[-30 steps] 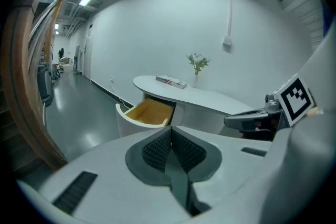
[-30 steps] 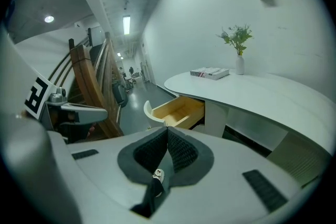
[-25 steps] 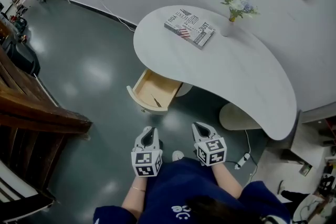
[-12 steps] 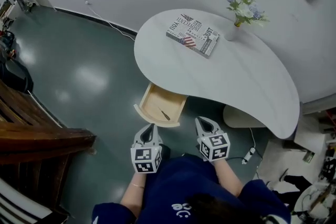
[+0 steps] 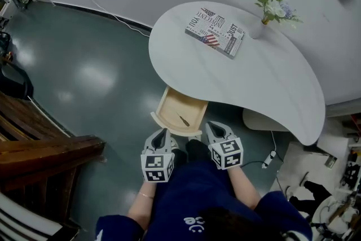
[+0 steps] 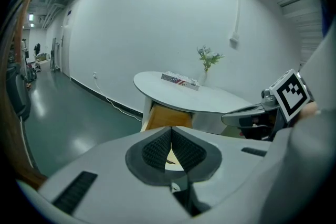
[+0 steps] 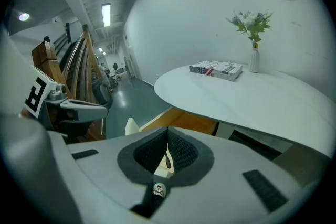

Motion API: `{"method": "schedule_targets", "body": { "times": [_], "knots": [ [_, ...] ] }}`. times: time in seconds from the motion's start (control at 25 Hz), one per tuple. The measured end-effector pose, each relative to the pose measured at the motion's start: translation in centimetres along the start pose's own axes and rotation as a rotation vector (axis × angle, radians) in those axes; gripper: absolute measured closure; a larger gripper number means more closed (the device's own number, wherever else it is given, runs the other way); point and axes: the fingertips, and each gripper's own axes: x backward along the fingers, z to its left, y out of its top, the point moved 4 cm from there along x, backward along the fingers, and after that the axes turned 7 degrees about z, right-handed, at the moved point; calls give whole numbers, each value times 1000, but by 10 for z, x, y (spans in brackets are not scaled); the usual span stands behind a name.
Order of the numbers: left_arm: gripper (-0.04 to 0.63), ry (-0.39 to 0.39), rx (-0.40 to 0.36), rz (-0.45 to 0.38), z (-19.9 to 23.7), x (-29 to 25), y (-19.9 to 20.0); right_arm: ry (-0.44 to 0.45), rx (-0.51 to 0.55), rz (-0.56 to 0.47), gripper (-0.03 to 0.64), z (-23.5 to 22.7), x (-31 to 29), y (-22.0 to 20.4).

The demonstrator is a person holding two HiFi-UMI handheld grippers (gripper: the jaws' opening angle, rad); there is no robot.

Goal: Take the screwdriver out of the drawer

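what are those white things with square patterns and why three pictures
No robot here: a person holds a hand tool in each hand, the left gripper and the right gripper. The patterned cubes are part of them. The head view comes from a camera on the person's head, the other two from cameras on each gripper. Both grippers are shut and empty. On the white table are a book and a vase of flowers. Under it, the open drawer holds the screwdriver.
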Motion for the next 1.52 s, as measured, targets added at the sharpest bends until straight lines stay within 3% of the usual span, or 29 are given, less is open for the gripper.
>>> {"method": "schedule_targets", "body": {
  "times": [0.4, 0.48, 1.0, 1.52],
  "knots": [
    [591, 75, 89, 4, 8, -16, 7, 140, 105, 152, 602, 3, -48, 12],
    [591, 95, 109, 2, 9, -19, 10, 184, 130, 203, 561, 4, -59, 10],
    [591, 270, 248, -7, 29, -14, 8, 380, 281, 460, 472, 23, -122, 3],
    [591, 369, 306, -18, 38, -9, 10, 333, 345, 737, 456, 32, -188, -26]
  ]
}}
